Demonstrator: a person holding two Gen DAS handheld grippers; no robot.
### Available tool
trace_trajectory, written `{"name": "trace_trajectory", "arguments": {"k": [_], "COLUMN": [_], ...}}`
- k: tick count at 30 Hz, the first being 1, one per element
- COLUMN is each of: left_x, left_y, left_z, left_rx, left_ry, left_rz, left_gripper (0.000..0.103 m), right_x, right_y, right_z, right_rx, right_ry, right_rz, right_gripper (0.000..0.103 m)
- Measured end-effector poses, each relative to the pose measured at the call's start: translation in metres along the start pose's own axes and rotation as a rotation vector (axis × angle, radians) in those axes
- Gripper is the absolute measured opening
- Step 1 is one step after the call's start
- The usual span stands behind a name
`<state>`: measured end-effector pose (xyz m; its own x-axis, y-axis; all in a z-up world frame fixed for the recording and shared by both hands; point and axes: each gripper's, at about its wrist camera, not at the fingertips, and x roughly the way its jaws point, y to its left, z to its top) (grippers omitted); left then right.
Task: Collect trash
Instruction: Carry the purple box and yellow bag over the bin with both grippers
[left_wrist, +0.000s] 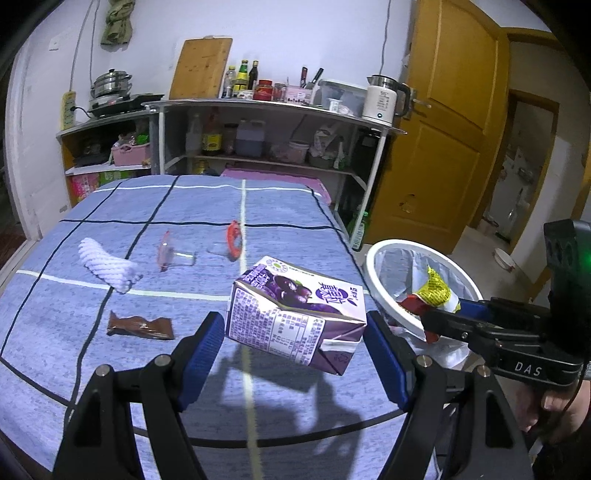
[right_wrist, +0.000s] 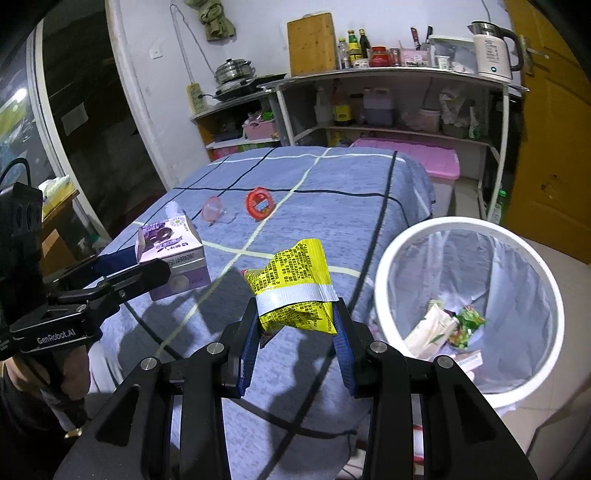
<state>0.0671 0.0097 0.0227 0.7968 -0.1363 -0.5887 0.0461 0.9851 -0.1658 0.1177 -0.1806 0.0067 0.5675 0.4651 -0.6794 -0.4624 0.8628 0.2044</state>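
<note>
Two grippers (left_wrist: 295, 332) (right_wrist: 295, 332) raised, tilted down, gripping trash

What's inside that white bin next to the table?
The white bin has a clear liner holding a few wrappers: a pale packet, a green printed wrapper and a flat piece near the bottom. Anything beneath them is covered.
</note>
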Motion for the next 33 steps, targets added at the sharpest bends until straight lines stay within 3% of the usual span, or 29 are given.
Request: {"name": "trace_trajectory", "arguments": {"k": [33], "left_x": [0.082], "left_y": [-0.106], "left_z": [0.022], "left_rx": [0.145], "left_ry": [0.108], "left_rz": [-0.210], "left_gripper": [0.078], "right_x": [-0.028], "right_y": [-0.114], "right_z": [-0.028], "right_rx": [0.209], "right_ry": [0.008], "right_rz": [-0.194], "right_gripper": [0.038]}}
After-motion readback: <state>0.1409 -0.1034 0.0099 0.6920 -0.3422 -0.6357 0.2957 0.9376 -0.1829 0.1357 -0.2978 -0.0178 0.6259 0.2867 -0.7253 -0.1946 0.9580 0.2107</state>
